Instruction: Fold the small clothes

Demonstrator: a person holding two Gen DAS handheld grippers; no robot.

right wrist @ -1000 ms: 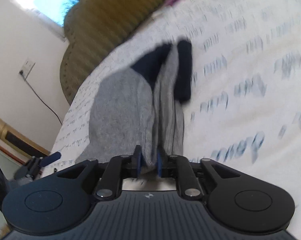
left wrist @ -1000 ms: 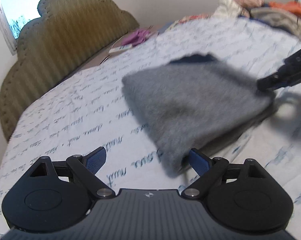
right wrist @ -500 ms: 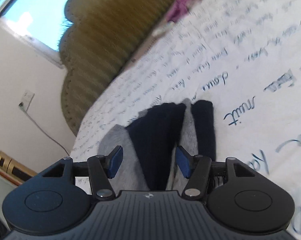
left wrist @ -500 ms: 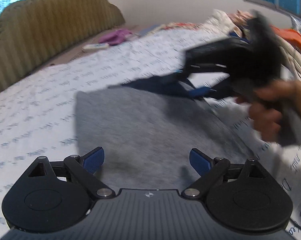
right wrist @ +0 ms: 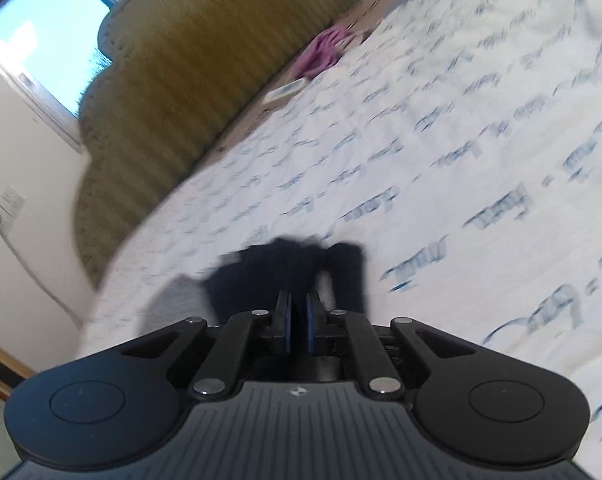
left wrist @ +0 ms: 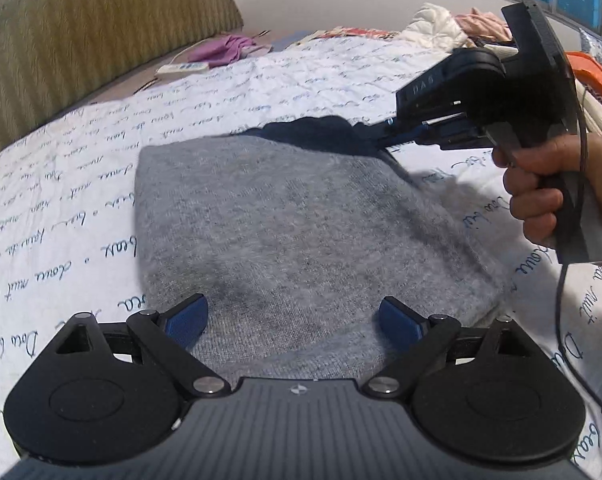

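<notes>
Lying folded under the wide-spread left claw, the grey garment.

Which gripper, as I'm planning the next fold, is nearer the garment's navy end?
Right. The right gripper, jaws just closed, cloth between unclear, is at the navy end; the left gripper hovers open over the opposite grey end.

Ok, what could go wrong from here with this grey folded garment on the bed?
1. The right gripper has just closed at the navy band; I cannot tell if cloth is caught. If so, pulling away could drag the fold open.
2. The left gripper hangs open over the grey garment; closing there might pinch the bed sheet too.
</notes>
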